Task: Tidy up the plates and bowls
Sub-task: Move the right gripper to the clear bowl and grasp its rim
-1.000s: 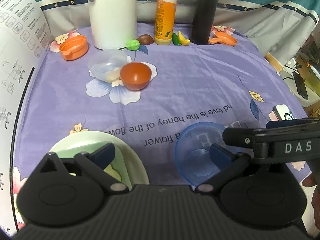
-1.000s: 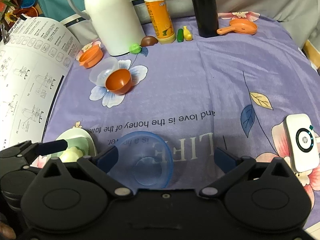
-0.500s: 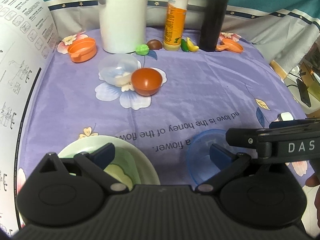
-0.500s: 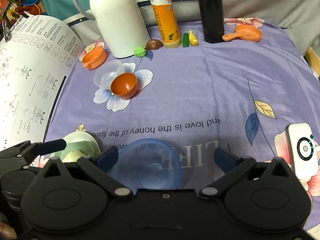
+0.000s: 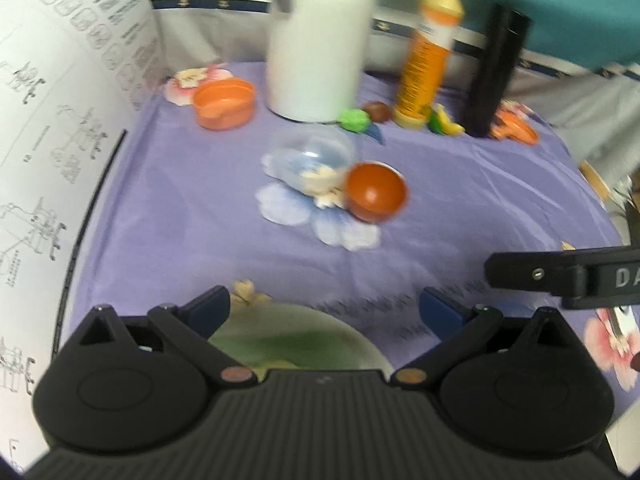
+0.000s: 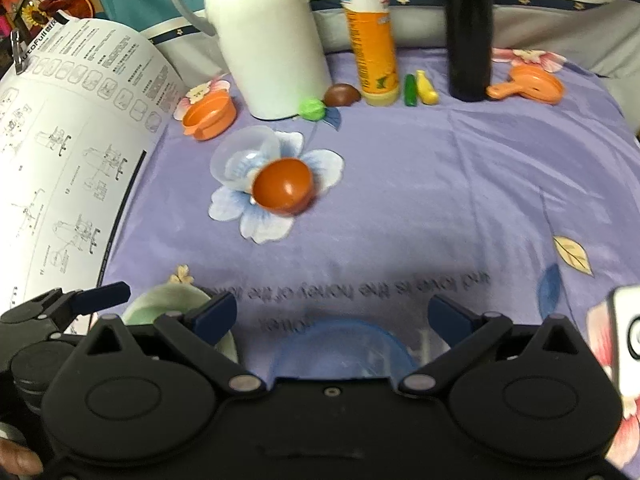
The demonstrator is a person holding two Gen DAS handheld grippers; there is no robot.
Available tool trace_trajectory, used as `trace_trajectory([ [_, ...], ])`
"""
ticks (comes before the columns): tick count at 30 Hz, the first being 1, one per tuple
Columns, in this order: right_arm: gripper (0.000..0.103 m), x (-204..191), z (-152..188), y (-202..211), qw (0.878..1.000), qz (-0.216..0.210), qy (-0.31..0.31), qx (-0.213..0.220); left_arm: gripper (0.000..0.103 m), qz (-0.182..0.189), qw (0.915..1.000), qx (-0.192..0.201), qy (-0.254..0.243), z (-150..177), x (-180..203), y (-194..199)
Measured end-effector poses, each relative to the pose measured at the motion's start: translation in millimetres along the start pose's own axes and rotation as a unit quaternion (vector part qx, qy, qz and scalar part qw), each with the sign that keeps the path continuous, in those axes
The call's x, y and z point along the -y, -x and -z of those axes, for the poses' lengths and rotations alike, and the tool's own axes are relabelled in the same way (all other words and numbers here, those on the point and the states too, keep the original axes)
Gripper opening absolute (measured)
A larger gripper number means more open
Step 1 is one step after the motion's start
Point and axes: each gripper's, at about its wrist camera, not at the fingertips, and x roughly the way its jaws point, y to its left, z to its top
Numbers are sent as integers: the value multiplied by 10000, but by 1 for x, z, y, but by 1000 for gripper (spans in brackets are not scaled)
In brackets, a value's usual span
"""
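A pale green plate [image 5: 296,336] lies at the near edge, just under my open, empty left gripper [image 5: 324,306]; it also shows in the right wrist view [image 6: 168,300]. A blue translucent bowl [image 6: 344,344] sits below my open, empty right gripper [image 6: 334,312]. Farther off, a red-brown bowl [image 5: 374,192] [image 6: 284,186] leans against a clear bowl [image 5: 310,154] [image 6: 244,156] on the purple cloth. The right gripper's finger shows at the right in the left wrist view [image 5: 560,272].
A white jug [image 6: 268,36], an orange bottle [image 6: 370,28], a black flask [image 6: 468,28], an orange cup [image 6: 208,114], an orange toy pan [image 6: 532,86] and small toy foods stand at the back. A printed sheet [image 6: 64,152] curls up on the left. A white device [image 6: 628,328] lies at right.
Both grippers have pulled back and up, staying open. The plate and blue bowl have slid lower in their views. The left view has swung left; the blue bowl has left it.
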Motion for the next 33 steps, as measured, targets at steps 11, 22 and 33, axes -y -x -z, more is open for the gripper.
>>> trace_trajectory([
  [11,103,-24,-66,-42,9994,-176,-137,251,103,-319,9986,233,355,-56,-51,-45],
  [22,69,-28,-121,-113,9987,-271,-401,158,92,-248,9990,73,371,-95,-50,-106],
  [33,39,-21,-132,-164,9972,-465,-565,-180,68,-115,9986,-272,431,-108,-42,-150],
])
